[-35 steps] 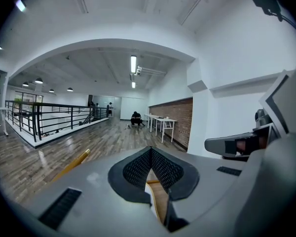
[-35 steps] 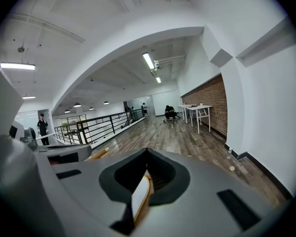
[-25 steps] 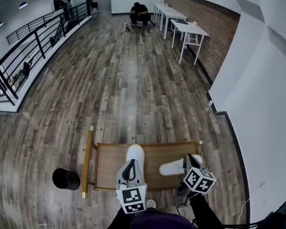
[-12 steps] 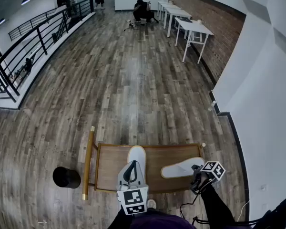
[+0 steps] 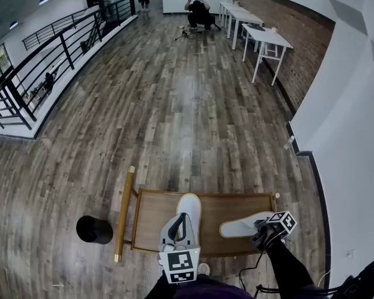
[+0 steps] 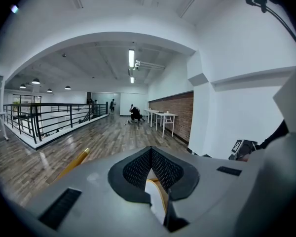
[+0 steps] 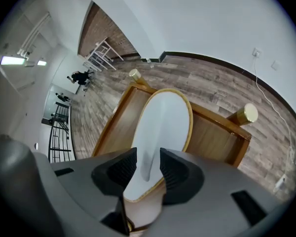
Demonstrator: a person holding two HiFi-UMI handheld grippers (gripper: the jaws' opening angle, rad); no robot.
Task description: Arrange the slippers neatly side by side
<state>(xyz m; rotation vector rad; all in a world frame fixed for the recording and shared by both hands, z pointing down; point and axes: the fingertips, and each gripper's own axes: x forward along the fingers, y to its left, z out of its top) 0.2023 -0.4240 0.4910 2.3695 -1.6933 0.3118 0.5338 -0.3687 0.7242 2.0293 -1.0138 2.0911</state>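
Two white slippers lie on a low wooden rack (image 5: 151, 222) on the floor. The left slipper (image 5: 190, 205) points away from me. My left gripper (image 5: 180, 230) is shut on its heel end, and in the left gripper view the slipper's white edge (image 6: 155, 194) is pinched between the jaws of the left gripper (image 6: 150, 154). The right slipper (image 5: 242, 227) lies crosswise, toe to the left. My right gripper (image 5: 263, 230) is at its right end, jaws open. In the right gripper view the right gripper (image 7: 148, 164) straddles the slipper's sole (image 7: 164, 117) without pressing on it.
A black round bin (image 5: 94, 229) stands left of the rack. A white wall (image 5: 355, 136) runs close on the right. The rack's gold knobs (image 7: 246, 114) mark its corners. A cable (image 5: 252, 273) trails by my feet. White tables (image 5: 268, 42), railing (image 5: 50, 61) and people (image 5: 199, 11) are far off.
My right gripper has slid lower and rightward to the very end of the right slipper, and its marker cube has turned. The left gripper has kept its grip in place.
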